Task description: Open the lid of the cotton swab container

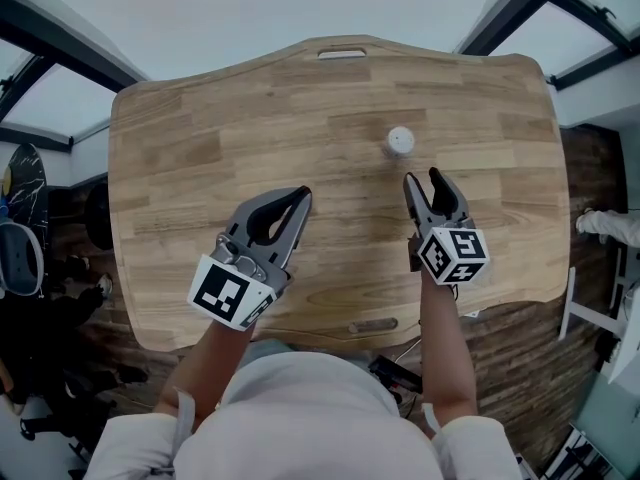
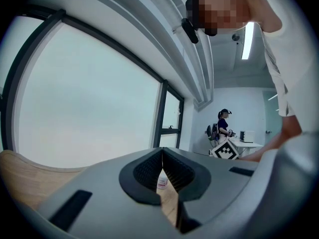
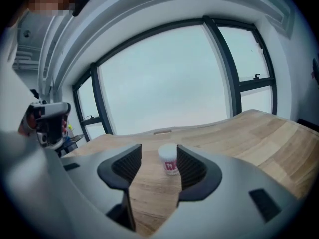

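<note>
Large windows [image 3: 164,78] with dark frames close in the room, and dark wood planks [image 1: 520,358] cover the floor below. A broad desk [image 1: 200,158] of pale wood grain with rounded corners fills the middle of the head view. It has a slot handle [image 1: 341,54] cut by its far edge and another [image 1: 373,325] by the near edge. The left claw [image 1: 301,196] hovers over the near middle of the desk, its jaws pressed together with nothing between them. The right claw [image 1: 423,178] hangs over the right half, pointing away from the person and a little down, its jaws well apart and gripping nothing. Just beyond its tips, and clear of them, stands the cotton swab container [image 1: 401,141], a small white cylinder with red print on its side. It sits upright with its long axis vertical and its white lid on, facing up. In the right gripper view it shows past the gap, nearer the right jaw. Bare wood lies all round it, and it stands well in from the far and right edges
</note>
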Demonstrator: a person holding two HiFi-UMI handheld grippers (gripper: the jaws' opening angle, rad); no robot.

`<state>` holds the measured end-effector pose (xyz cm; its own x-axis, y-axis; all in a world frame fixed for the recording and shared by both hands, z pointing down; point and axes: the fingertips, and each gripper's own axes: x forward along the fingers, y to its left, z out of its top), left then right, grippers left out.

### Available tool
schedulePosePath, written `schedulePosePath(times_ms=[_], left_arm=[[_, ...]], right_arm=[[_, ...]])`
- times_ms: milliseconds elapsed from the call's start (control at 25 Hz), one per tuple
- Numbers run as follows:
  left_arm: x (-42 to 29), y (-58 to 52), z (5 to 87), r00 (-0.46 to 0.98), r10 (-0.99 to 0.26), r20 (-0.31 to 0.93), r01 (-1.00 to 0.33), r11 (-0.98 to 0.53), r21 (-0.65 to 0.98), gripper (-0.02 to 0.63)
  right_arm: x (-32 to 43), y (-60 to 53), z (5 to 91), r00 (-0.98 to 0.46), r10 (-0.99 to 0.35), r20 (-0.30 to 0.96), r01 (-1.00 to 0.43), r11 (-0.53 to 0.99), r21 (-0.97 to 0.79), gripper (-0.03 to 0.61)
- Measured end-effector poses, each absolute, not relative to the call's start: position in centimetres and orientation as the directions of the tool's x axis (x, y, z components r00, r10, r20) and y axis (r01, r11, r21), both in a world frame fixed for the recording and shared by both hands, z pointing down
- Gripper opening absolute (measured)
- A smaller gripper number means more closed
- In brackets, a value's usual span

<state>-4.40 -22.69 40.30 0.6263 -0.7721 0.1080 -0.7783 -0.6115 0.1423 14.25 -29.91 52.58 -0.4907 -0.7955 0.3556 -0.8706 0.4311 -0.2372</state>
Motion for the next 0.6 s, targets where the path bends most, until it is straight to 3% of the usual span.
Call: schedulePosePath(times_ms=[240,600], left_arm=[[-4.4,-23.3,41.1,0.616,-0.779,0.119,-0.786,-0.599,0.151,0.014],[-4.7,-24.0,42.0,0.601,-0.788,0.135,-0.798,-0.582,0.156,0.014]], right_arm=[[13.4,-33.1,58.3,-0.452,-0.751,0.482,-0.888,0.43,-0.163,0.266],[11.8,-36.6,63.8,-0.414,-0.684,0.601,-0.879,0.472,-0.068,0.284]])
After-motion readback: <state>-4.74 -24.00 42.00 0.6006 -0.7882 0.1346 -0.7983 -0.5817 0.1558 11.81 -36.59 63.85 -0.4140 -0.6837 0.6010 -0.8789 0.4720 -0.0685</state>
